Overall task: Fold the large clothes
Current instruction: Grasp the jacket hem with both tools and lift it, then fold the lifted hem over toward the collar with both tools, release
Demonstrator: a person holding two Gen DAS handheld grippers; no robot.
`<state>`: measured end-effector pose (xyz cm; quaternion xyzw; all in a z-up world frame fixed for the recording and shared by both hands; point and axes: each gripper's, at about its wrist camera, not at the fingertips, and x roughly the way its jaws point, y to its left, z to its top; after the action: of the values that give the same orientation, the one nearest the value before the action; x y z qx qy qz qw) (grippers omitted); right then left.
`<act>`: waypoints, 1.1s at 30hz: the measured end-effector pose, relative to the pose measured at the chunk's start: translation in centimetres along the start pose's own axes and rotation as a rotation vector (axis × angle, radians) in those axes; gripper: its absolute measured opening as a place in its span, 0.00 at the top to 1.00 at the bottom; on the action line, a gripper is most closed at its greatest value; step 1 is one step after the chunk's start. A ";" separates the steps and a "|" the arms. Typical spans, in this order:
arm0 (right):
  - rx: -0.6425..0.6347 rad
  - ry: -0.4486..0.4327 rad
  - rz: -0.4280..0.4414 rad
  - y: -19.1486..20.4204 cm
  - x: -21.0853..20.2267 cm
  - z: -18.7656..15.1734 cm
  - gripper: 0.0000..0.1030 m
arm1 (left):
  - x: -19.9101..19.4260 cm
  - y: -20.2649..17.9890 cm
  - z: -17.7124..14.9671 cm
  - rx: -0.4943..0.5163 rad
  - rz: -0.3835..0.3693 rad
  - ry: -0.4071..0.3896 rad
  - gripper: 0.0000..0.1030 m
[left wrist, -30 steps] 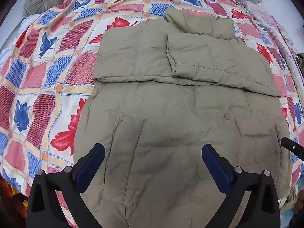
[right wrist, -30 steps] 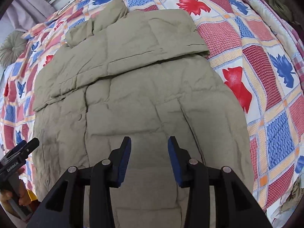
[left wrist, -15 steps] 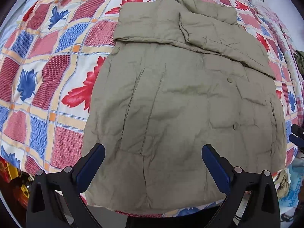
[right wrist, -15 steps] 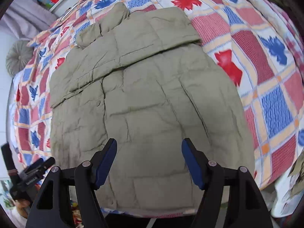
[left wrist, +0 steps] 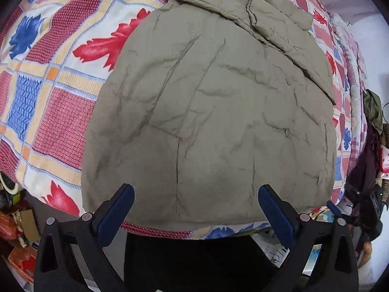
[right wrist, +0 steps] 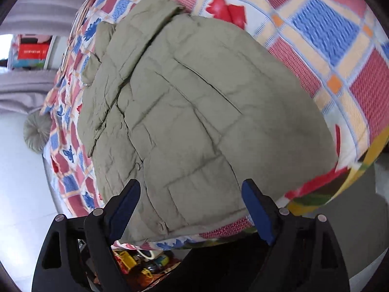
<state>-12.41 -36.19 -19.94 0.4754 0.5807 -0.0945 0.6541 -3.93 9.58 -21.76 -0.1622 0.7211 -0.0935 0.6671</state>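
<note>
**On the bed: one padded jacket, partly folded, and two grippers standing clear**

Across the whole scene, a bedspread [left wrist: 56, 92] in red, blue and cream checks with leaf motifs, covering the bed to its near edge.

Upon it, an olive-khaki quilted jacket [left wrist: 218, 126], lying flat and creased, its hem at the near edge of the bed. Sleeves are folded across the upper body at the far end; a snap button [left wrist: 287, 132] shows on the front panel.

At the far side, right wrist view, a round grey-green cushion [right wrist: 37, 131] beside the bedspread's edge.

Left gripper [left wrist: 195, 210]: black frame, blue pads, jaws standing wide with nothing between them, poised over the jacket's hem and clear of the cloth.

Right gripper [right wrist: 192, 205]: same make, jaws wide and just been opening, nothing held; it sits above the hem near one corner of the jacket.

Below the bed's edge, mixed coloured clutter [right wrist: 136, 262] on the floor, too blurred to itemise.
</note>
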 end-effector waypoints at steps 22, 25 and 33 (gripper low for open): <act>0.295 0.136 0.181 -6.0 6.4 -2.2 0.15 | 5.7 5.7 -4.3 -0.277 -0.294 0.144 0.01; 0.319 0.118 0.220 -6.1 6.4 -2.0 0.15 | 5.9 5.0 -3.7 -0.268 -0.302 0.111 0.01; 0.352 0.101 0.309 -6.1 6.7 -1.6 0.15 | 6.3 3.5 -2.0 -0.246 -0.302 0.066 0.04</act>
<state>-15.58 -35.37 -28.58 0.6693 0.5077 -0.0689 0.5380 -6.64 10.43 -28.66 -0.3459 0.7159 -0.1088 0.5967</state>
